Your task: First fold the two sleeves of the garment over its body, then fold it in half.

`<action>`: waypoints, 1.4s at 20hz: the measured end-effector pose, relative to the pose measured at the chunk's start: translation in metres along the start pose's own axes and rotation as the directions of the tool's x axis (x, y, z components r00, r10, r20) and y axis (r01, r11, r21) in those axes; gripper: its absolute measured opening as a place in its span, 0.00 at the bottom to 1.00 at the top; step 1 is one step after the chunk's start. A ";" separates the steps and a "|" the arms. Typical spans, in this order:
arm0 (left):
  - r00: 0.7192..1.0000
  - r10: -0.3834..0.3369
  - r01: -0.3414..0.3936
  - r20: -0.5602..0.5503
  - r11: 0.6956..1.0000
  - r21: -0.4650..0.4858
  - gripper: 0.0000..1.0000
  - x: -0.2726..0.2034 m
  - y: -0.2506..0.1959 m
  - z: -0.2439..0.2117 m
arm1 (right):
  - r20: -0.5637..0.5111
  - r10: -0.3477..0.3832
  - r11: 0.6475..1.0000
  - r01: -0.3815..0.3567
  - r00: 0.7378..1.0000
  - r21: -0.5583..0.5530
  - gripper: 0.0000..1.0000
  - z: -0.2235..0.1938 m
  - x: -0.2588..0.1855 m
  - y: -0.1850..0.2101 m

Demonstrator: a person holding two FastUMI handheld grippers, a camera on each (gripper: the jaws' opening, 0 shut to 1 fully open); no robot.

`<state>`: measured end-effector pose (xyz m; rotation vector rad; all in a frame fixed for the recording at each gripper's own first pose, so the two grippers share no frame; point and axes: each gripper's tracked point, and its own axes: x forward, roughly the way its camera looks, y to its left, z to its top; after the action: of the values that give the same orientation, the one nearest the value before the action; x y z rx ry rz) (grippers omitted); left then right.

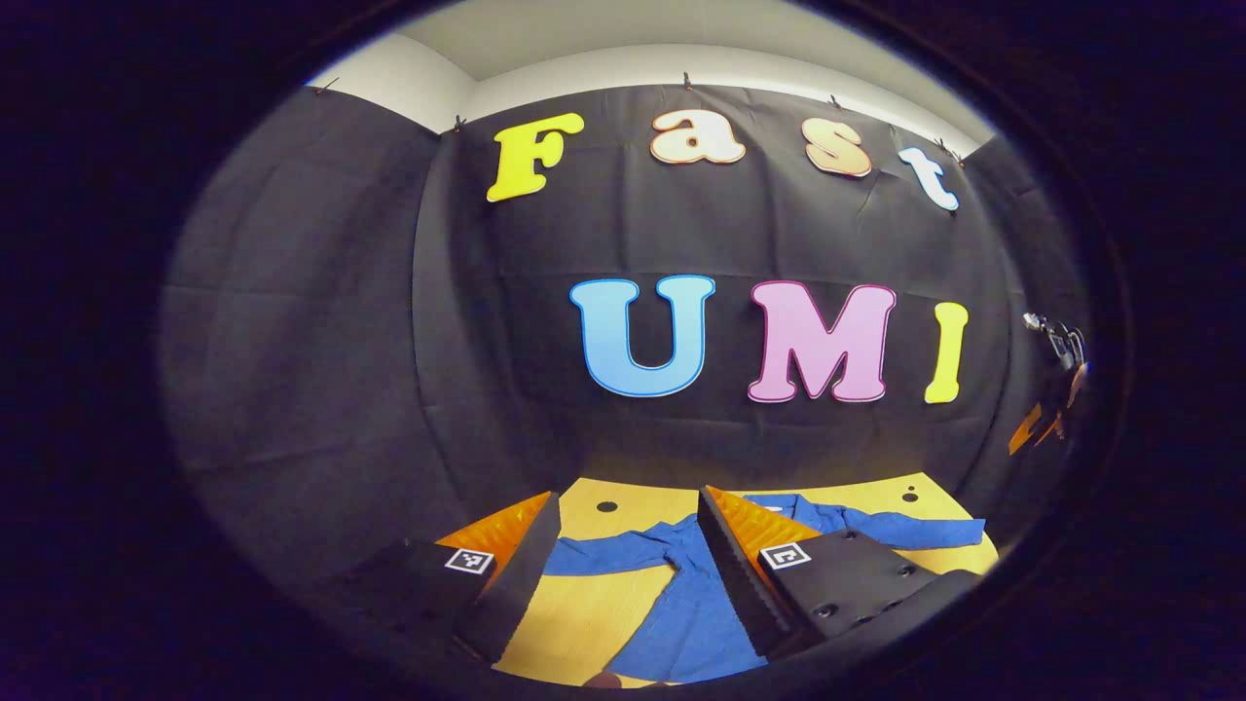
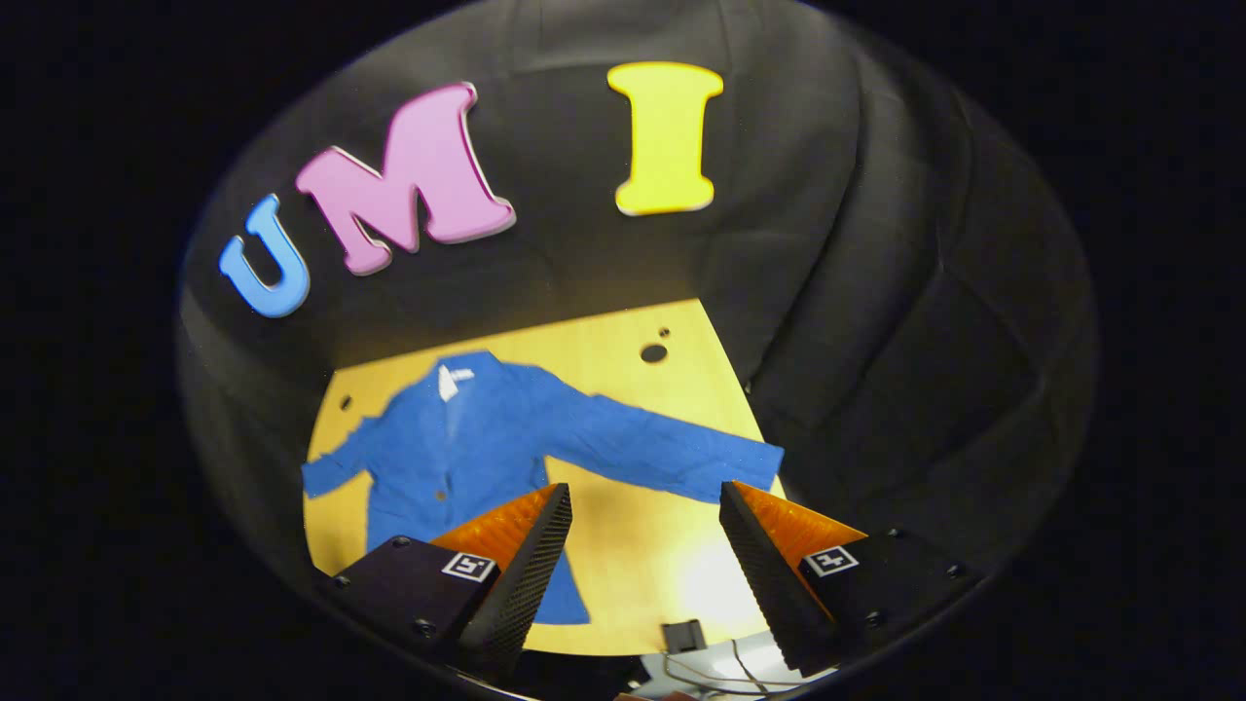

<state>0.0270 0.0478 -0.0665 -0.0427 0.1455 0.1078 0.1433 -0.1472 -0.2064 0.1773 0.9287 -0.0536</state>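
A blue long-sleeved garment (image 2: 467, 438) lies flat on the yellow wooden table (image 2: 642, 565), collar toward the far wall, both sleeves spread out sideways. In the right gripper view one sleeve (image 2: 672, 453) reaches to the right and ends just above my right gripper (image 2: 644, 506), which is open and holds nothing, above the table's near edge. In the left gripper view the garment (image 1: 681, 613) lies below my left gripper (image 1: 628, 514), which is open and holds nothing, with a sleeve (image 1: 604, 550) running left between its fingers' line of sight.
Black cloth walls close the table on the far side and both flanks. The table has small round holes (image 2: 653, 352) near its far edge. A small dark object with wires (image 2: 686, 638) sits at the table's near edge. Another device (image 1: 1056, 375) hangs at the right wall.
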 end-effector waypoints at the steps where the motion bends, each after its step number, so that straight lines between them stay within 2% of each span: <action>1: 1.000 0.011 -0.011 -0.002 1.000 0.010 0.82 0.002 -0.003 0.001 | -0.069 -0.006 1.000 0.005 0.998 -0.007 0.98 -0.012 0.019 -0.011; 4: 0.999 0.045 -0.045 -0.007 0.998 0.035 0.82 0.010 -0.016 0.004 | -0.227 0.012 0.995 0.011 0.974 0.097 1.00 -0.040 0.087 -0.037; 7: 0.996 0.060 -0.056 -0.063 0.996 0.064 0.81 0.024 -0.042 0.001 | -0.368 -0.002 0.984 0.068 0.930 0.165 0.99 -0.058 0.146 -0.074; 10: 0.993 0.043 -0.038 -0.110 0.998 0.046 0.82 0.047 -0.076 0.000 | -0.460 0.003 0.964 0.120 0.888 0.237 0.99 -0.076 0.198 -0.104; 14: 0.979 0.062 -0.059 -0.195 0.998 0.020 0.82 0.067 -0.109 -0.023 | -0.566 -0.005 0.959 0.165 0.824 0.231 1.00 -0.115 0.232 -0.126; 16: 0.972 0.062 -0.058 -0.227 0.998 0.025 0.82 0.071 -0.120 -0.032 | -0.596 -0.004 0.953 0.183 0.803 0.240 1.00 -0.128 0.245 -0.131; 17: 0.970 0.063 -0.057 -0.236 0.998 0.033 0.82 0.073 -0.123 -0.034 | -0.624 0.011 0.950 0.187 0.781 0.251 1.00 -0.133 0.246 -0.133; 18: 0.970 0.061 -0.053 -0.235 0.998 0.040 0.79 0.074 -0.126 -0.032 | -0.587 0.002 0.941 0.197 0.810 0.276 0.99 -0.120 0.245 -0.137; 19: 0.973 0.056 -0.047 -0.223 0.998 0.046 0.82 0.074 -0.129 -0.027 | -0.606 0.010 0.936 0.206 0.796 0.286 0.99 -0.130 0.247 -0.136; 21: 0.980 0.036 -0.024 -0.198 0.998 0.062 0.82 0.077 -0.135 -0.019 | -0.594 0.010 0.939 0.196 0.805 0.282 1.00 -0.127 0.248 -0.130; 22: 0.982 0.029 -0.015 -0.189 0.997 0.076 0.82 0.078 -0.136 -0.016 | -0.582 0.030 0.933 0.186 0.813 0.308 0.77 -0.124 0.249 -0.125; 23: 0.984 0.021 -0.005 -0.178 0.996 0.088 0.82 0.078 -0.135 -0.013 | -0.570 0.062 0.913 0.185 0.819 0.365 0.55 -0.126 0.255 -0.117; 24: 0.986 0.010 0.006 -0.169 0.995 0.097 0.82 0.079 -0.135 -0.011 | -0.551 0.046 0.900 0.205 0.833 0.386 0.32 -0.121 0.258 -0.120; 25: 0.987 0.003 0.014 -0.160 0.995 0.102 0.82 0.080 -0.131 -0.007 | -0.545 0.044 0.902 0.202 0.837 0.382 0.10 -0.120 0.261 -0.118; 26: 0.988 -0.006 0.022 -0.152 0.994 0.103 0.82 0.081 -0.126 -0.004 | -0.537 0.031 0.911 0.197 0.843 0.362 0.00 -0.117 0.256 -0.119; 27: 0.989 -0.013 0.028 -0.147 0.994 0.103 0.82 0.080 -0.119 -0.004 | -0.517 0.008 0.916 0.201 0.856 0.348 0.06 -0.113 0.251 -0.119; 28: 0.990 -0.014 0.030 -0.144 0.994 0.107 0.82 0.080 -0.109 -0.004 | -0.485 -0.015 0.917 0.205 0.874 0.343 0.06 -0.104 0.249 -0.117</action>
<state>0.1172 -0.0525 -0.0781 0.0566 0.2937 0.0746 0.1960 -0.2367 -0.4812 0.5212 1.4187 -0.3161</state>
